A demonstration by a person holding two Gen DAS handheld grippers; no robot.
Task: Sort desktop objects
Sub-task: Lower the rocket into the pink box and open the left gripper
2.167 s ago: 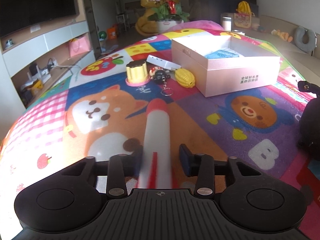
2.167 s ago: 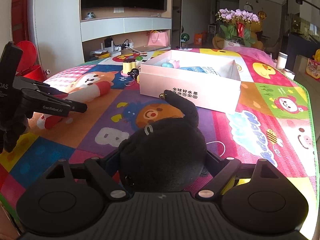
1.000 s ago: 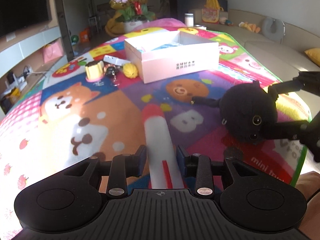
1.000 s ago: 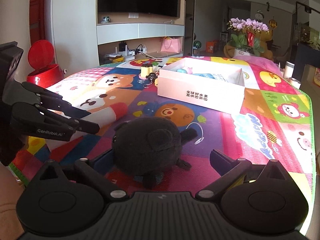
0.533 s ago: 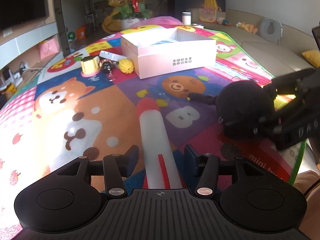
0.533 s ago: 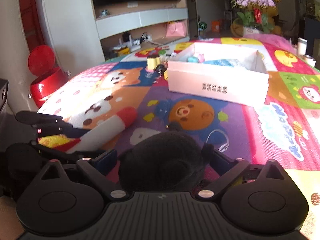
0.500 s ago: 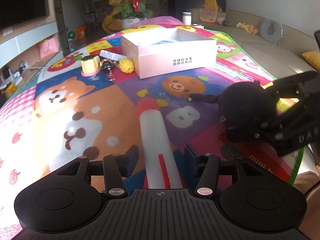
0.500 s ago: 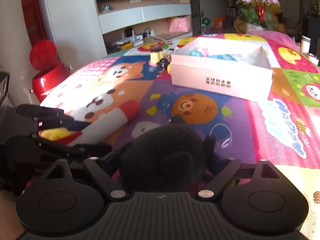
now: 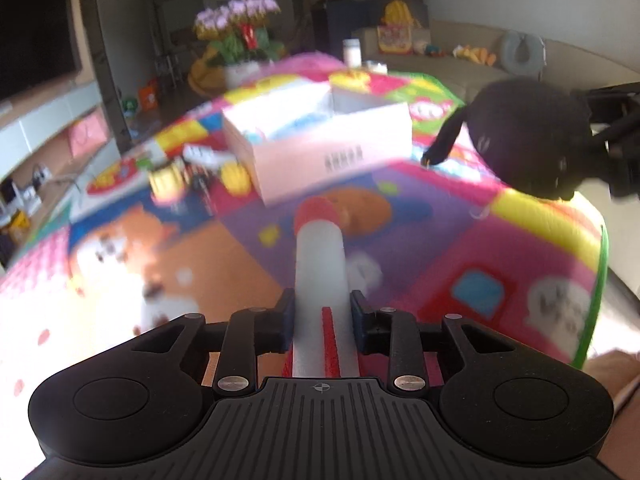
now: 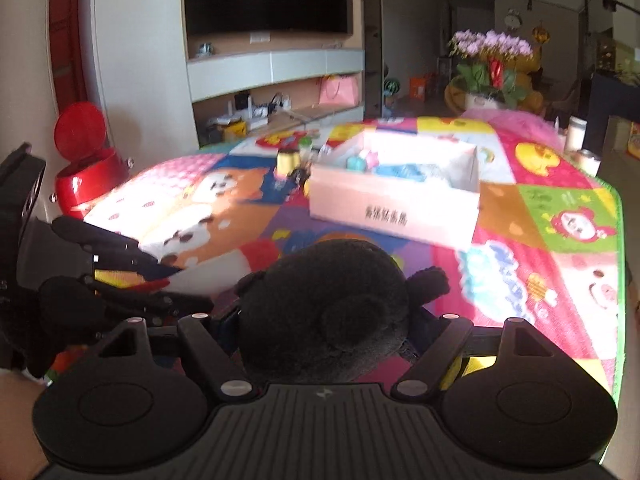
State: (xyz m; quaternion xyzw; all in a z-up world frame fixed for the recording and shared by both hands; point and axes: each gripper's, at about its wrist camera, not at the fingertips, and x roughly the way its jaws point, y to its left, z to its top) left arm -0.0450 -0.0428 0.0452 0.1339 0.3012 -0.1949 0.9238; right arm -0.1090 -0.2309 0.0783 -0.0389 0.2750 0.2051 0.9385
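Left gripper (image 9: 322, 322) is pinched on a white foam tube (image 9: 319, 256) with a red tip, low centre of frame; looks light and squashy, so grabbing near the end seems fine. Right gripper (image 10: 326, 332), jaws just closing, squeezes a black plush toy (image 10: 326, 304) at bottom centre: soft, grab the body. The box (image 10: 396, 200) mid-frame has printed writing, too blurred to read.

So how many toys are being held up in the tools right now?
2. The white foam rocket with the red tip is pinched in the left tool. The black plush toy is squeezed in the right tool. Other toys sit by and inside the pink box.
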